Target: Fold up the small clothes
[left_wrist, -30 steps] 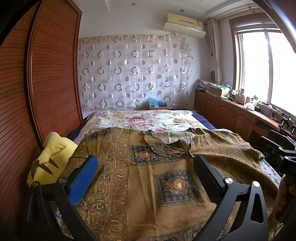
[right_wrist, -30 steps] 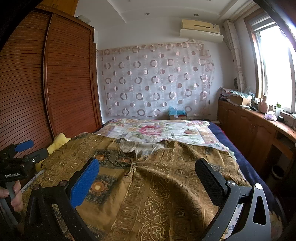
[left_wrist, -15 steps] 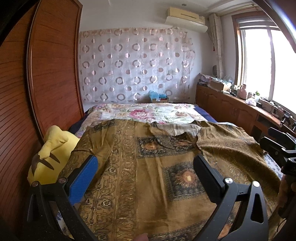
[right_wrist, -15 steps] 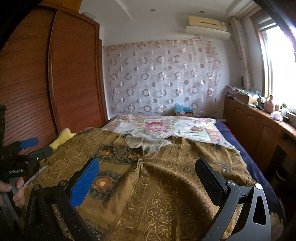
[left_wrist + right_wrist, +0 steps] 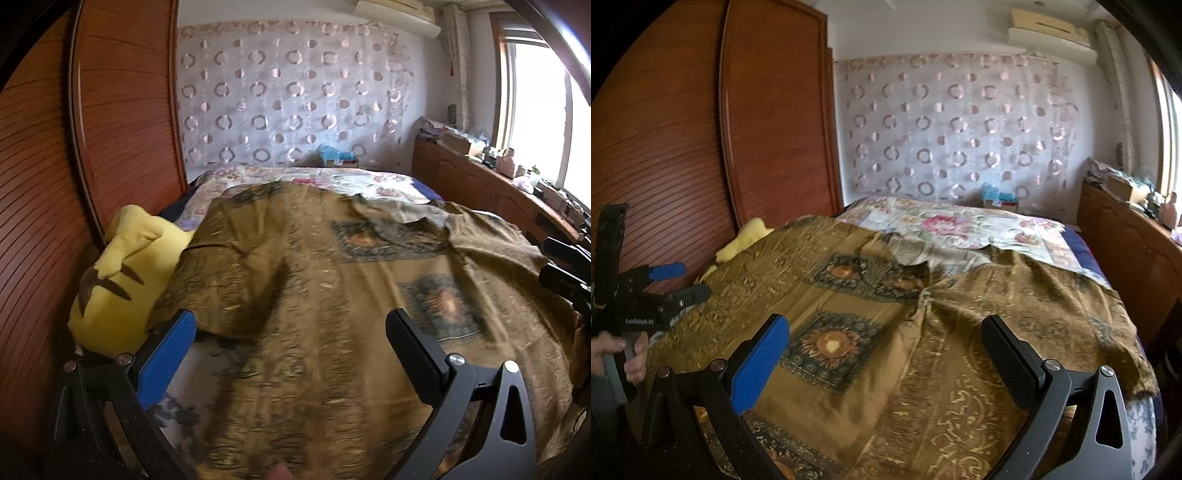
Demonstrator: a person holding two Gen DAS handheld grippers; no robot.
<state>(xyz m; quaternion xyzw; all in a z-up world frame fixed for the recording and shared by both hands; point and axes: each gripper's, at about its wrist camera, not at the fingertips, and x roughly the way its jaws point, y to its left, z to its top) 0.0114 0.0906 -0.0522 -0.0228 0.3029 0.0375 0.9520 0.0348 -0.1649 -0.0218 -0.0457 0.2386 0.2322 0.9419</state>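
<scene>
A brown and gold patterned garment (image 5: 332, 295) lies spread flat over the bed; it also shows in the right wrist view (image 5: 905, 314). My left gripper (image 5: 291, 332) is open and empty, hovering above the garment's near left part. My right gripper (image 5: 884, 338) is open and empty above the garment's near middle. The left gripper (image 5: 670, 284) shows at the left edge of the right wrist view, held in a hand. The right gripper's body (image 5: 565, 266) shows at the right edge of the left wrist view.
A yellow plush toy (image 5: 122, 280) lies at the bed's left edge against the wooden wardrobe (image 5: 92, 147). A floral bedsheet (image 5: 960, 225) covers the far half of the bed. A wooden cabinet (image 5: 480, 184) with clutter runs along the right under the window.
Both grippers have swung to the left and tilted down toward the bed. The left view now shows more of the plush toy and the garment's left edge. Both stay open.
</scene>
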